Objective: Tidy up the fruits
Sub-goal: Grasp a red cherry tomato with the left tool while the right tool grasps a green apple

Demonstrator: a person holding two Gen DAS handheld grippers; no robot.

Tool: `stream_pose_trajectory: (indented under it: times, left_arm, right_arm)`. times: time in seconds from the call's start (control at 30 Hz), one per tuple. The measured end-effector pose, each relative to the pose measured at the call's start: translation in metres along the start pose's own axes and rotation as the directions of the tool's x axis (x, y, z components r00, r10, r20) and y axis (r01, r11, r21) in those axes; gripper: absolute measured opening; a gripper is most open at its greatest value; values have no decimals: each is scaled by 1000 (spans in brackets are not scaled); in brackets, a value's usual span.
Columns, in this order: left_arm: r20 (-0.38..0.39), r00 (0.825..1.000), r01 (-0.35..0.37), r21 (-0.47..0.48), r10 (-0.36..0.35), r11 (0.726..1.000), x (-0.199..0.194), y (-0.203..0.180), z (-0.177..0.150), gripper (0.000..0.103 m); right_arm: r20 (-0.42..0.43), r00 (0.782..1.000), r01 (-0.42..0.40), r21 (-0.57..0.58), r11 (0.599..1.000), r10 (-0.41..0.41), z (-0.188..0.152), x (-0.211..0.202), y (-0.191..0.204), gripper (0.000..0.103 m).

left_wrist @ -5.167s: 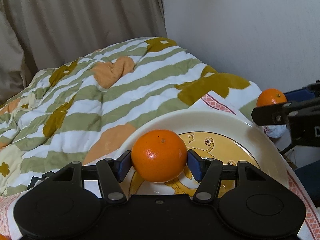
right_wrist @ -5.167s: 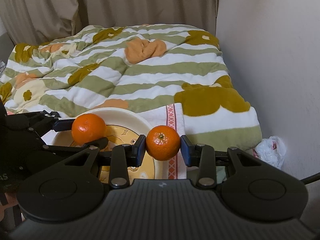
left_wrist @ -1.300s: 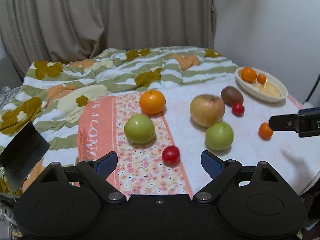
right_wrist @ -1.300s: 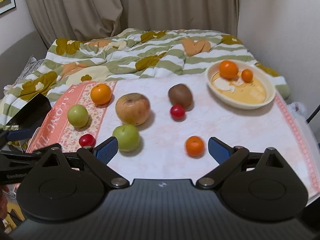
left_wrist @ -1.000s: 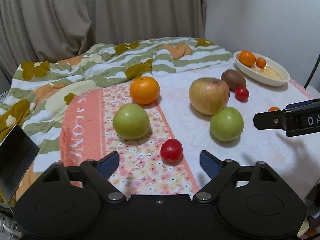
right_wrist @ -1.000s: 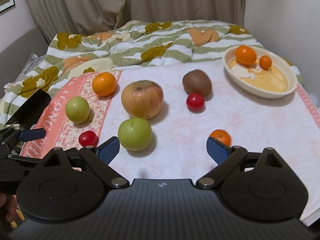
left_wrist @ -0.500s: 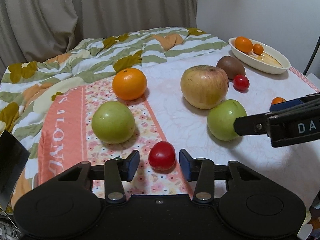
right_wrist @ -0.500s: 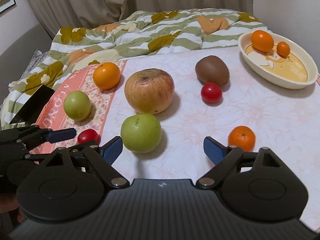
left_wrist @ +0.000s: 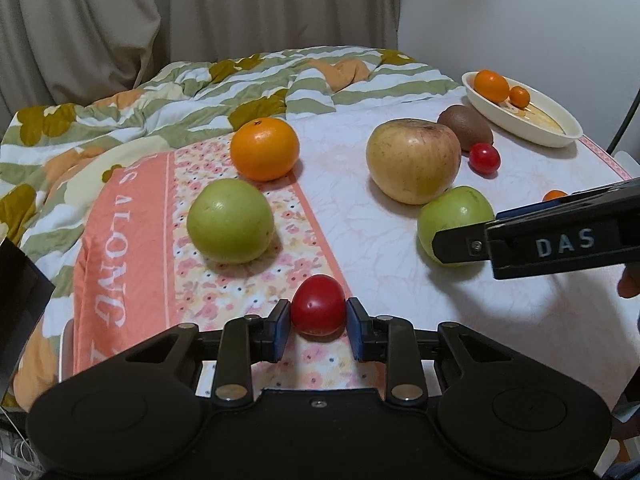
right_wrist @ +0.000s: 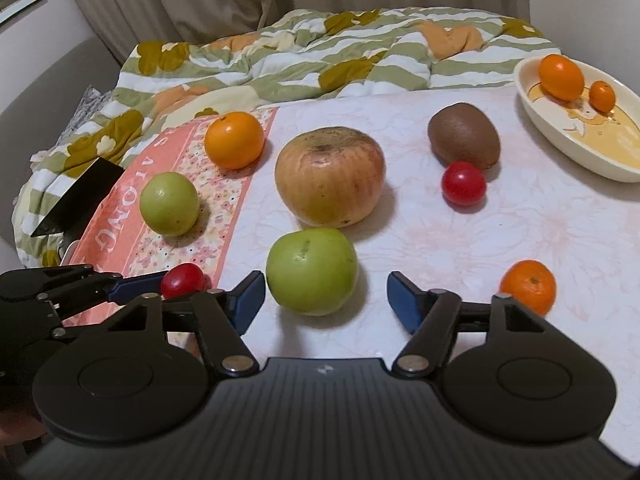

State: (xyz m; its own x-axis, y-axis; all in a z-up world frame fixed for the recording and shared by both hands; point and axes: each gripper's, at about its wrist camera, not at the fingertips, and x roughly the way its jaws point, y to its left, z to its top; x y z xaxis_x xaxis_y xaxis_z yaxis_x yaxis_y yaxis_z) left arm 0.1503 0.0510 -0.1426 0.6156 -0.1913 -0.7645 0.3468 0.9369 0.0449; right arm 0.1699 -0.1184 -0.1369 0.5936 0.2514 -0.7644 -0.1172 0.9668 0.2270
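My left gripper (left_wrist: 318, 322) is shut on a red tomato (left_wrist: 318, 311) on the flowered cloth; it also shows in the right wrist view (right_wrist: 182, 280). My right gripper (right_wrist: 326, 300) is open, its blue pads either side of a green apple (right_wrist: 311, 271), not touching it. That apple also shows in the left wrist view (left_wrist: 454, 222), partly behind the right gripper. A small mandarin (right_wrist: 528, 286) lies to the right. Two mandarins (right_wrist: 561, 77) sit in the cream dish (right_wrist: 560, 136) at the far right.
On the cloth lie a large yellow-red apple (right_wrist: 330, 176), a kiwi (right_wrist: 464, 135), a second red tomato (right_wrist: 464, 183), an orange (right_wrist: 234, 140) and another green apple (right_wrist: 169, 203). A striped quilt (right_wrist: 320, 52) lies behind. A black object (right_wrist: 76, 200) sits at the left edge.
My left gripper has closed onto the red tomato. My right gripper has moved forward and left, narrowing a little, and now straddles the green apple.
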Motion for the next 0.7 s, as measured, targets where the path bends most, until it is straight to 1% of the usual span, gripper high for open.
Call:
stream_pose_trajectory:
  times: [0.23,0.33,0.37,0.4,0.43,0.53,0.7]
  left_arm:
    - [-8,1000,-7,-44,6,999,-6,7,-6,33]
    - [-10,1000,-8,-63,7,998,-8,8,-7,33]
    - [-11,1000,-8,-70,7,998,-9,8,-7,33]
    - [-10,1000,-8,-75,7,997,-10,9,-8,33]
    - [-9,1000,-9,-79,8,997,-11,9,-8,33]
    - [-2,1000,-11,-93,11,996,-17,8,-9,33]
    - [18,1000,-11,-117,13,993,-30,9,-9,33]
  right_arm:
    - [1,1000,0,-16,1000,0,2,7,5,81]
    - [4,1000,12,-39,999,-12,3,9,7,81]
    - [4,1000,19,-50,999,-19,3,10,9,80]
    - [-1,1000,21,-64,998,-21,3,12,10,73]
    - [-3,1000,13,-68,998,-13,3,12,11,68]
    - [-1,1000,24,-85,996,-24,3,12,14,68]
    - [9,1000,14,-85,996,-13,2,-1,17,68]
